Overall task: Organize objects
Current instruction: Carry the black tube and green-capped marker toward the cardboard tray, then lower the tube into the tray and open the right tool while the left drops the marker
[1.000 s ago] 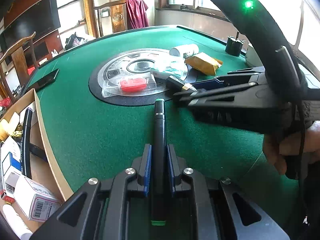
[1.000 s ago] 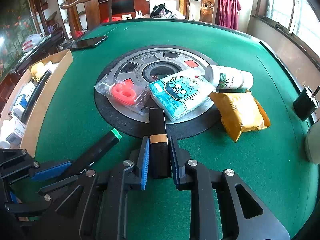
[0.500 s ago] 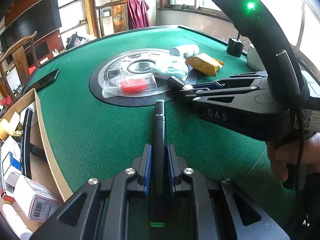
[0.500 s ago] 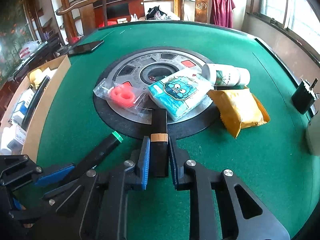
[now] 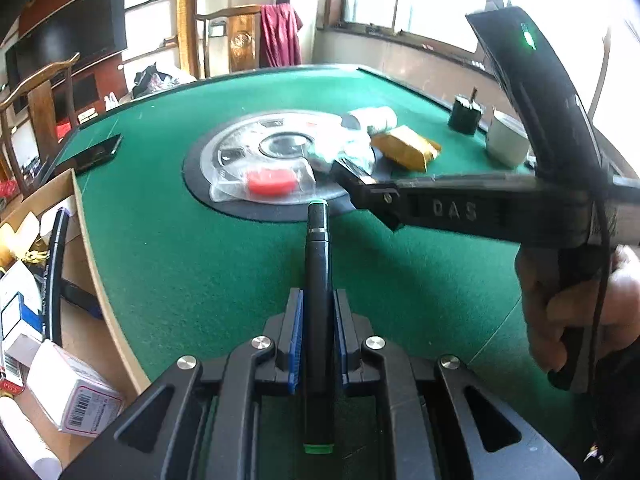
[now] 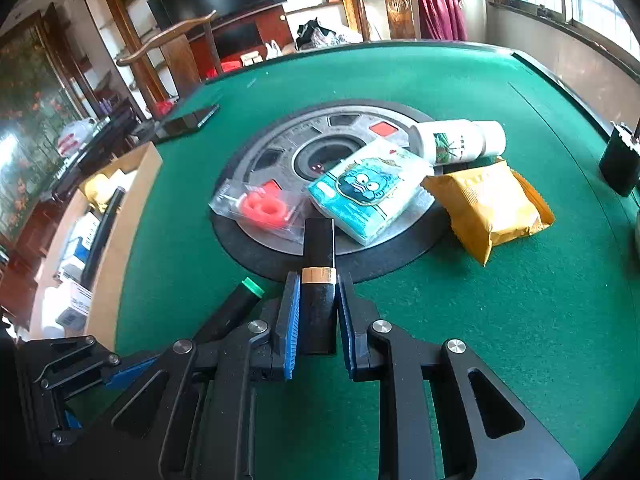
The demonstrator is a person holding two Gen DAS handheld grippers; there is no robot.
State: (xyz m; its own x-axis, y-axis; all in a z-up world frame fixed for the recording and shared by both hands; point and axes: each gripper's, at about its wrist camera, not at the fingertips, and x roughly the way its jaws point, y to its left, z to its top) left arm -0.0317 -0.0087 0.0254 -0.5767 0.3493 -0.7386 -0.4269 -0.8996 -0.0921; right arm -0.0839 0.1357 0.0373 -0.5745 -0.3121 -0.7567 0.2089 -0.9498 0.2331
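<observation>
Left wrist view: cardboard box at the table's left edge, then the left gripper clamped on a black marker (green-capped) above the green felt table. Right wrist view: the right gripper grips a black tube with a gold band, just short of the tissue pack and yellow packet.
</observation>
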